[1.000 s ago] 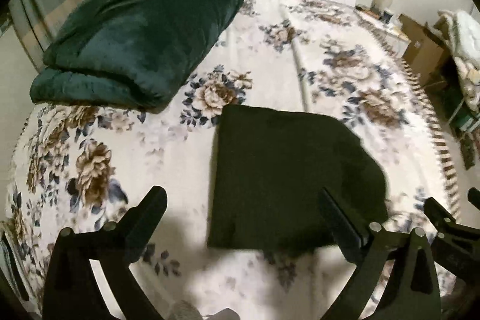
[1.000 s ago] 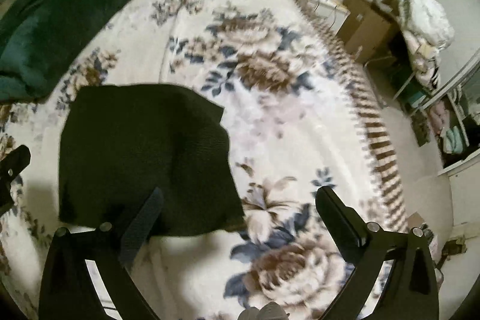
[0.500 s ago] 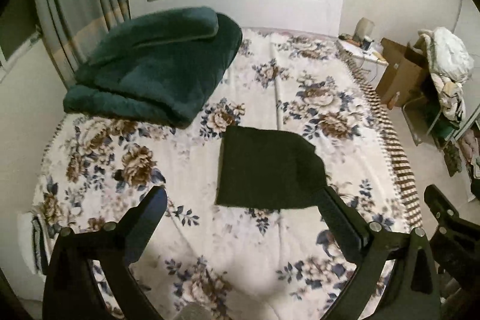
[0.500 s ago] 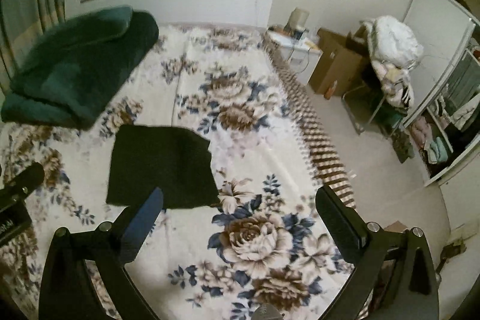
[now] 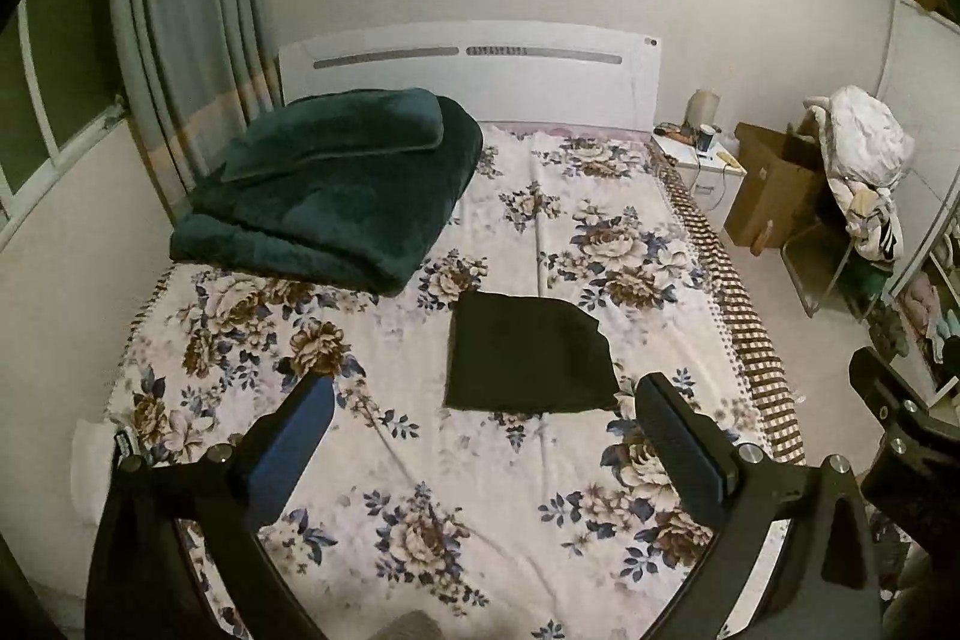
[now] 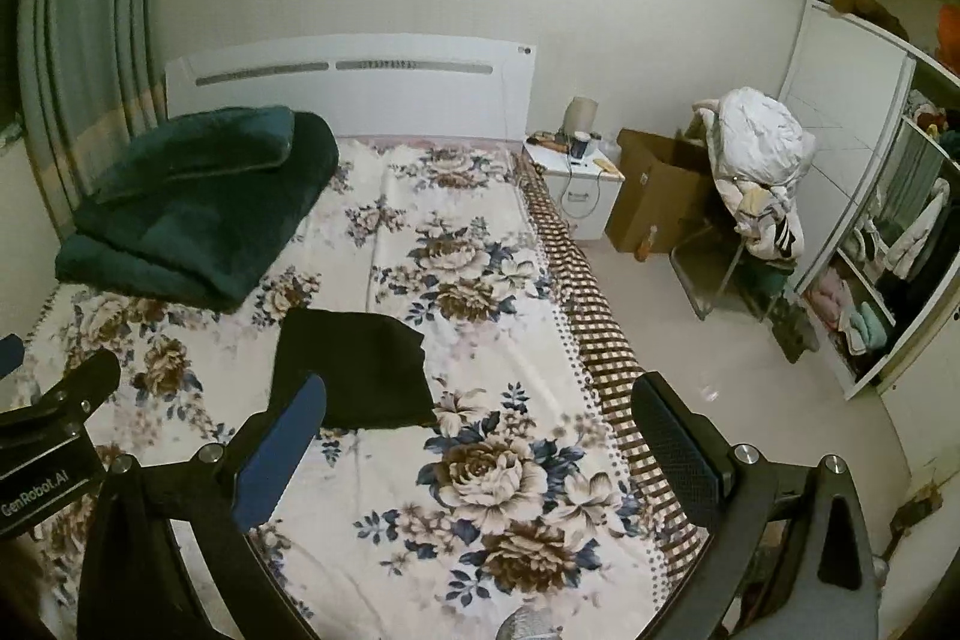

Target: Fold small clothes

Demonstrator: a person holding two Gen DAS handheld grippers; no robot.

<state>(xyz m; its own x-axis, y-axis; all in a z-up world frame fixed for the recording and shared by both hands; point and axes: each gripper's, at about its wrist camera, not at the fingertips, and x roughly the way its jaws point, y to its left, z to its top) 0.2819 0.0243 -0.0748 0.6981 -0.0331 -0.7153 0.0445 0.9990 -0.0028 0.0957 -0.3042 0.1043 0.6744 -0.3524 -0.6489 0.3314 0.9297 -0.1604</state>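
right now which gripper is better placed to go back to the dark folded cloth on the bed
Left, marginally. The dark folded cloth lies nearly centred between the open left gripper fingers; for the open right gripper it sits off behind its left finger. Both are raised clear and empty.

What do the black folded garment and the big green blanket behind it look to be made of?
Black folded garment: seemingly a thin matte cloth, maybe a knit; it lies flat with crisp edges and no shine. Weave too small to tell. Green blanket: probably plush fleece or velour; thick rounded folds with a soft sheen. Both grippers hang open, clear of both.
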